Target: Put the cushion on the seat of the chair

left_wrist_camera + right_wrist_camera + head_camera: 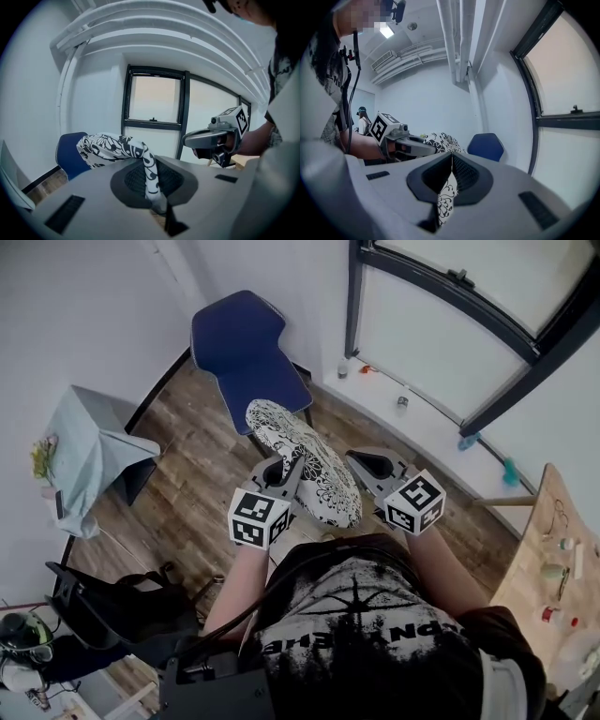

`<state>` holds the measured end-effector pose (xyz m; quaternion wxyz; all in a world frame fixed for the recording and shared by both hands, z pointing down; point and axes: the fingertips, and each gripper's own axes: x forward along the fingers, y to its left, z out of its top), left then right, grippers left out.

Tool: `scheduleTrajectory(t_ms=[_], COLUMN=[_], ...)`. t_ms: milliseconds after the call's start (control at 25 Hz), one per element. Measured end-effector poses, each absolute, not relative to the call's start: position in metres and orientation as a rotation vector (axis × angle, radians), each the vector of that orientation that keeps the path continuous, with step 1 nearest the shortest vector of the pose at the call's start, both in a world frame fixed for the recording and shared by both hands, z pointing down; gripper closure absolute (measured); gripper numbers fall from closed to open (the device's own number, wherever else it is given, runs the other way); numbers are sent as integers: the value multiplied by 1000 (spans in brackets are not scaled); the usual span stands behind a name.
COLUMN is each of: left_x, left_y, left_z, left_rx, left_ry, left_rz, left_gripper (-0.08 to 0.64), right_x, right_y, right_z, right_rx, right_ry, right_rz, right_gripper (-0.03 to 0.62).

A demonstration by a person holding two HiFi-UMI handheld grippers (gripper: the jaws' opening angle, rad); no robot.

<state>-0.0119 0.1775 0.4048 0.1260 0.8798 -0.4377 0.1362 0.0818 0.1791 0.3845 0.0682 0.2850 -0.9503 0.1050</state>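
Both grippers clamp a patterned cushion in the air, short of the blue chair.

The left gripper (281,474) is clenched on the left edge of the cushion (305,460), with fabric pinched between its pads; the right gripper (370,470) is closed the same way on the opposite edge; the black-and-white cushion hangs between them above the wood-plank floor (202,484), apart from the chair (246,348); the chair stands beyond it, near the white wall (84,306) and a dark-framed window (450,343); a cloth-draped small table (89,451) stands at the floor's left side; both grippers are held side by side ahead of the person's torso (375,634), pointing toward the chair and tipped slightly down.
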Motion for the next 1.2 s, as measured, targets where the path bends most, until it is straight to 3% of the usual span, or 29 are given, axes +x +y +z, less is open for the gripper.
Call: scheduleTrajectory(t_ms=[720, 1200], left_x=[-42, -42], left_y=[137, 67], left_z=[425, 440], left_rx=[2494, 2405], left_ry=[-1293, -1355], left_rz=[363, 414], left_gripper=[532, 532], right_x=[54, 44], right_y=[139, 51], right_z=[398, 399], right_rx=[787, 646], right_ry=[-2831, -2883], right_rz=[340, 364], right_gripper=[574, 575])
